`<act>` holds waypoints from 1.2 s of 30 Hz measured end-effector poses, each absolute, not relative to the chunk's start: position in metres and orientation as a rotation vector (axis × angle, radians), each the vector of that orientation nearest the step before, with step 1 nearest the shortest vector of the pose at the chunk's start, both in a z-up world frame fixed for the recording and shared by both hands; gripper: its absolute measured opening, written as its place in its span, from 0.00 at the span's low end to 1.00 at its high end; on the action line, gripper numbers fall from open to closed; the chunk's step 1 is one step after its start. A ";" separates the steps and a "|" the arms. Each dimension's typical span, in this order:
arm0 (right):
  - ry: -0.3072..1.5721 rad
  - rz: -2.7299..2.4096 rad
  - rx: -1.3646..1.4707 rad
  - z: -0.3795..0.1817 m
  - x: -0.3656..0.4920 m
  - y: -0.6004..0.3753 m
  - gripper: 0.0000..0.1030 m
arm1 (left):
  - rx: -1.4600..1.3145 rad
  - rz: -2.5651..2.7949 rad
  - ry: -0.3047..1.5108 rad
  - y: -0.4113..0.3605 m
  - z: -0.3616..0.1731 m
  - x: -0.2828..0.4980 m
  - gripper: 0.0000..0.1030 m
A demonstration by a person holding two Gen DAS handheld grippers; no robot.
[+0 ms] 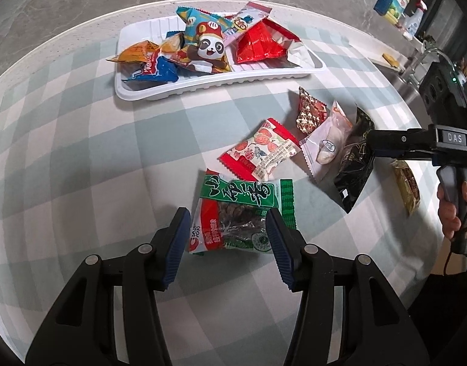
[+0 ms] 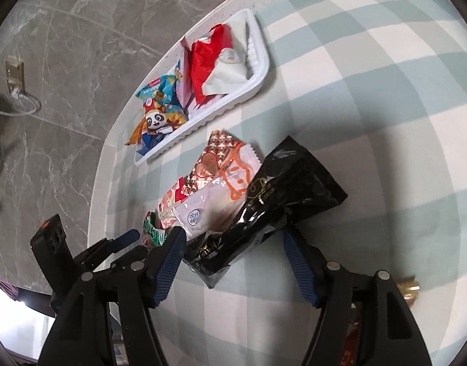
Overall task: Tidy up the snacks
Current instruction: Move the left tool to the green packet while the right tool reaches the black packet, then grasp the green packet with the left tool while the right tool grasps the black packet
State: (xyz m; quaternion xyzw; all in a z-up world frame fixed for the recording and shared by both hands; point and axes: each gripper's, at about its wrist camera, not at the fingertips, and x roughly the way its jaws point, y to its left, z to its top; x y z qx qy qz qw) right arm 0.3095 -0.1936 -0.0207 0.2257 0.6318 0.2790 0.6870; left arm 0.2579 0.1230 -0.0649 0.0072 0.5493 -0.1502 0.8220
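Observation:
A white tray [image 1: 202,87] at the far side holds several snack packets, among them a panda packet [image 1: 207,50] and a red packet [image 1: 259,45]. Loose on the checked cloth lie a green seaweed packet [image 1: 242,213], a red-and-white packet [image 1: 259,152], a white packet [image 1: 326,145], a gold-red packet [image 1: 309,111] and a black packet [image 1: 353,167]. My left gripper [image 1: 230,228] is open with its fingers on either side of the green packet. My right gripper [image 2: 233,253] is open around the near end of the black packet [image 2: 273,207]; it also shows in the left wrist view [image 1: 372,143].
A yellowish packet [image 1: 408,187] lies near the right table edge, under my right gripper. The round table's edge [image 2: 96,189] runs close to the tray, with grey marble floor beyond. A counter with bottles [image 1: 413,21] stands at the far right.

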 end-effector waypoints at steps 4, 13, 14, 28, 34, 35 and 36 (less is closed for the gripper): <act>1.411 0.637 0.425 -0.018 0.309 -0.185 0.69 | 0.031 -0.331 1.172 0.120 -0.067 0.262 0.48; 1.404 0.648 0.364 -0.017 0.309 -0.177 0.69 | -0.175 -0.247 1.184 0.138 -0.068 0.285 0.48; 1.403 0.648 0.361 -0.017 0.309 -0.177 0.69 | -0.185 -0.237 1.188 0.138 -0.069 0.288 0.48; 1.394 0.671 0.326 -0.016 0.308 -0.175 0.70 | 0.040 -0.269 1.233 0.110 -0.075 0.284 0.49; 1.393 0.663 0.325 -0.015 0.306 -0.175 0.70 | 0.029 -0.237 1.233 0.121 -0.067 0.268 0.49; 1.394 0.661 0.327 -0.015 0.306 -0.174 0.70 | 0.013 -0.223 1.232 0.124 -0.066 0.267 0.49; 1.396 0.659 0.329 -0.015 0.306 -0.175 0.70 | -0.004 -0.210 1.232 0.128 -0.064 0.265 0.49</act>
